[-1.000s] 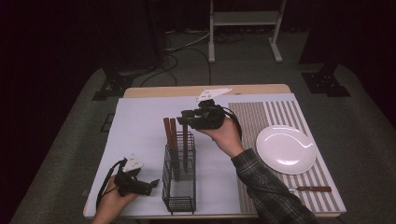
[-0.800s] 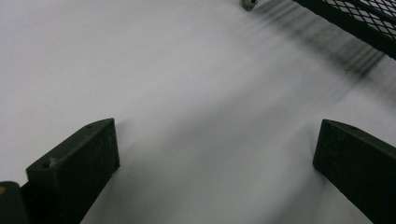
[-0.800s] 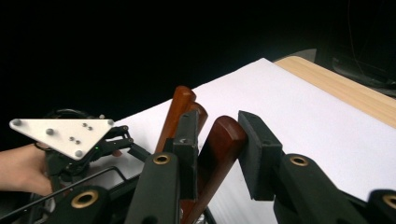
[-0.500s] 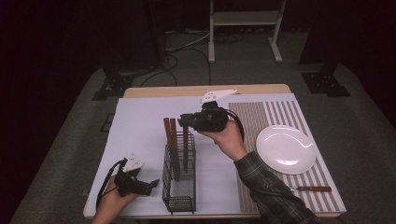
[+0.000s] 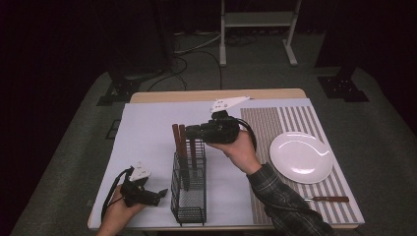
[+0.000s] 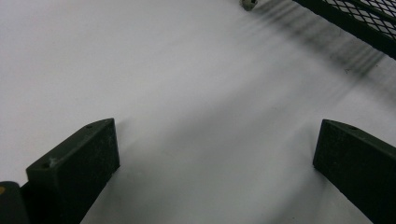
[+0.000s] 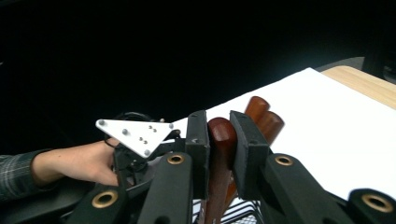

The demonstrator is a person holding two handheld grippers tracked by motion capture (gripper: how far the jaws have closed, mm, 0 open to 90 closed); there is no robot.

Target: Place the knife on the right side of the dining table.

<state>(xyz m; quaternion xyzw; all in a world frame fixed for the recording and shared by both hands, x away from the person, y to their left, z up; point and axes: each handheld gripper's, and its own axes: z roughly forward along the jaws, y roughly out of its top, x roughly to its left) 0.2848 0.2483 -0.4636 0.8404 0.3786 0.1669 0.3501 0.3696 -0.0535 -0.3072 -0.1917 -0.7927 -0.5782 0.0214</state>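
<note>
Right tongs [image 7: 219, 140] now lowered onto the wire basket [image 5: 189, 189], pinching one brown handle [image 7: 223, 135] standing inside it; likely a removal. Left tongs [image 6: 217, 161] spread, idle beside the basket.

Brown-handled utensil [image 7: 222, 154] stands upright in black mesh caddy [image 5: 189, 194].

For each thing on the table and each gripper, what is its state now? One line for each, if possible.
Right gripper: shut on wooden handle.
Left gripper: open, holding nothing.
Mesh basket: upright, wooden-handled utensils standing inside.
Plate: empty, on striped mat.
Utensil: lying flat below plate.
</note>
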